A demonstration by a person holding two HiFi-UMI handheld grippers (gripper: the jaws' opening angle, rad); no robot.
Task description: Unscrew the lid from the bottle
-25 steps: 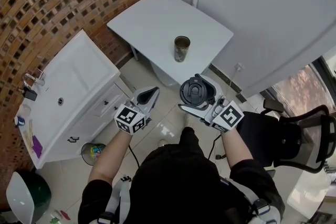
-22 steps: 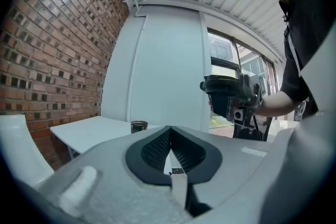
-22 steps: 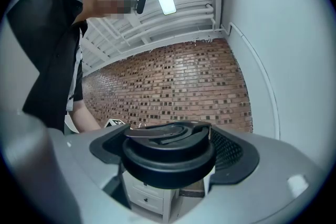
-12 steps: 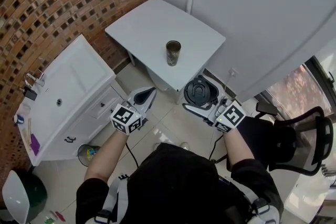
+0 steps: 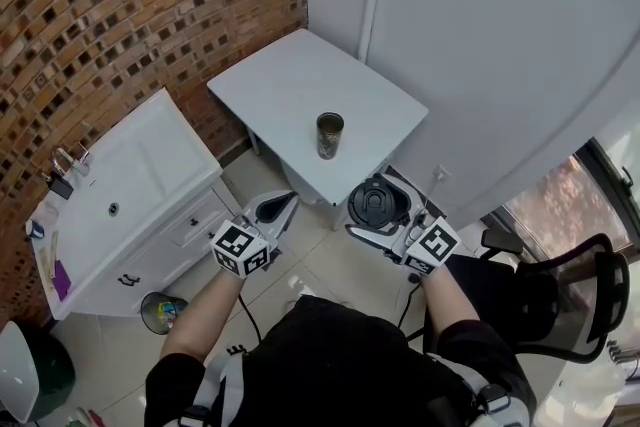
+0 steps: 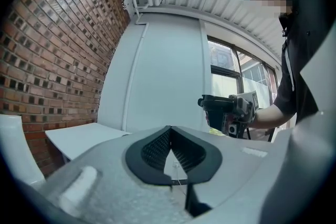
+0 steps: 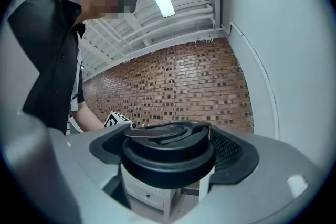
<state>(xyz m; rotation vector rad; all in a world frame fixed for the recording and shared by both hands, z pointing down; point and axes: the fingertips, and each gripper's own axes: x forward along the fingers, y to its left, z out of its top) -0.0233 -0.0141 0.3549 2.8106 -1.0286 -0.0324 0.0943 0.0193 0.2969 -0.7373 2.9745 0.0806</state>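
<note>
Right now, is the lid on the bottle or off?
Off. The right gripper holds the black lid; the bottle stands open-topped on the table.

Black short-sleeved top (image 5: 340, 355), lower centre of the head view. Grey-white harness straps (image 5: 222, 387) at both shoulders. Left gripper (image 5: 283, 203) and right gripper (image 5: 380, 207): pale grey-white shells, black ribbed pads (image 6: 157, 148). Each carries a cube (image 5: 240, 248) with black-and-white square markers at the wrist end. Thin black cable (image 5: 247, 293) under left forearm.
</note>
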